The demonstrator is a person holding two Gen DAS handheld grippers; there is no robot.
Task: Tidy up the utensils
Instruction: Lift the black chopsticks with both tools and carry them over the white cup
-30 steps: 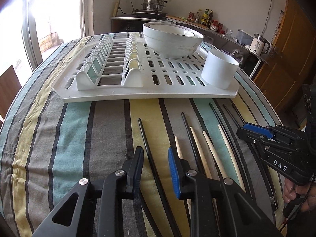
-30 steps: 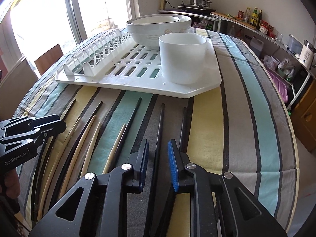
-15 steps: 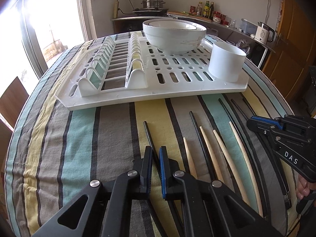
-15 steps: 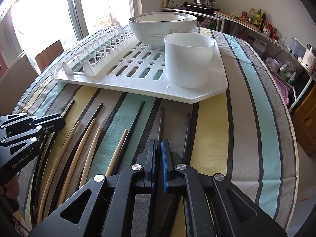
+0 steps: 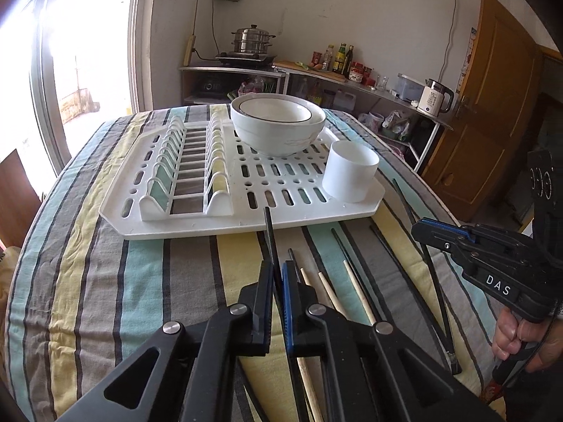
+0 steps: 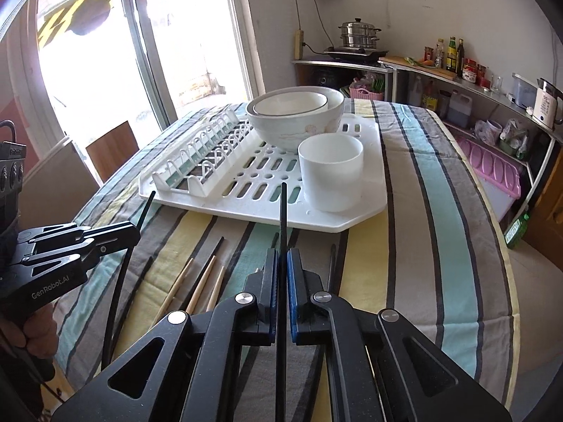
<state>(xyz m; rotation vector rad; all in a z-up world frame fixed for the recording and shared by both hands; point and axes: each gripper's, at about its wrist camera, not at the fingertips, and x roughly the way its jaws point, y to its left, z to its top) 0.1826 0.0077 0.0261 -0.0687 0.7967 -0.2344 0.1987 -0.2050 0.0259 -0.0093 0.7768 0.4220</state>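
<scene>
My left gripper (image 5: 278, 270) is shut on a black chopstick (image 5: 270, 232) and holds it lifted, tip toward the white drying rack (image 5: 197, 227). My right gripper (image 6: 280, 256) is shut on another black chopstick (image 6: 282, 207), also lifted above the table. Several black and wooden chopsticks (image 5: 355, 288) lie on the striped cloth below; they also show in the right wrist view (image 6: 200, 281). A white cylindrical cup (image 5: 350, 174) stands on the rack's near right corner, also seen in the right wrist view (image 6: 330, 172).
Stacked white bowls (image 5: 278, 126) sit on the rack behind the cup. The rack's plate slots (image 5: 186, 172) are on its left. The striped tablecloth (image 5: 105, 281) covers a round table. A kitchen counter (image 5: 352, 77) with bottles and a kettle runs behind.
Both grippers closed on a black chopstick each and lifted them off the cloth; both views have risen above the table.
</scene>
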